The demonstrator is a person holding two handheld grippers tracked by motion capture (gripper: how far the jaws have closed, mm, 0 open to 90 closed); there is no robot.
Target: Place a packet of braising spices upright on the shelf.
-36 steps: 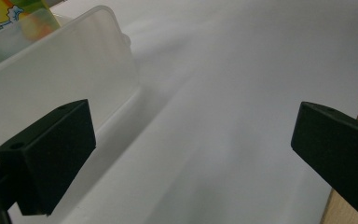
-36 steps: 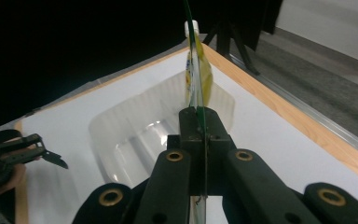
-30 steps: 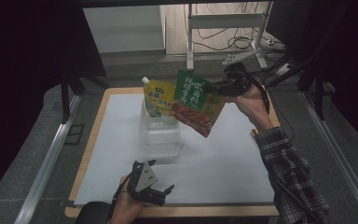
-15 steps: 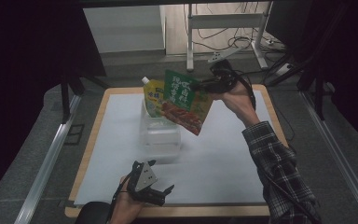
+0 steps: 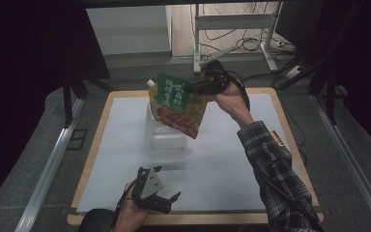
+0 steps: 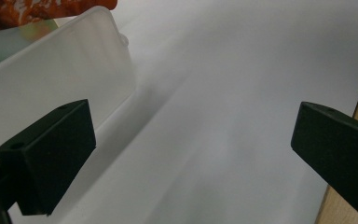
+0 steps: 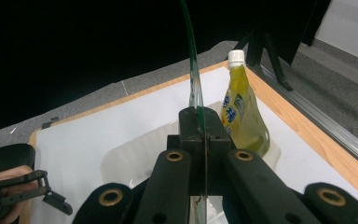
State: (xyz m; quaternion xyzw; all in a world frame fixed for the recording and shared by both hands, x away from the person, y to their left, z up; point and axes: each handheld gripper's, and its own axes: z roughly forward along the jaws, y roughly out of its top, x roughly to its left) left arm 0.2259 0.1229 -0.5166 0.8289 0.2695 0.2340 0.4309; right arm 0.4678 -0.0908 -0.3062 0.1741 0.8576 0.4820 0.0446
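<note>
A green pouch [image 5: 176, 104] hangs tilted above a clear plastic bin [image 5: 166, 140], with my right gripper [image 5: 200, 89] shut on its upper right edge. In the right gripper view the pouch [image 7: 193, 79] shows edge-on, pinched between the closed jaws of that gripper [image 7: 199, 121]. A yellow pouch [image 7: 242, 121] with a white cap [image 5: 150, 84] stands upright in the bin [image 7: 135, 158], partly hidden behind the green one. My left gripper [image 5: 166, 200] rests open near the table's front edge, nothing between its jaws. Its own view has the gripper [image 6: 191, 154] facing the bin's frosted wall [image 6: 51, 70].
A white mat [image 5: 232, 159] covers a wooden board [image 5: 290, 145] with a raised rim. Metal rails [image 5: 48, 164] run along both sides. A stand with cables [image 5: 232, 29] is beyond the far edge. The left hand's gripper [image 7: 37, 191] shows far off in the right gripper view.
My right gripper has carried the green pouch leftward, from the bin's right side to above it. The left gripper has stayed put.
</note>
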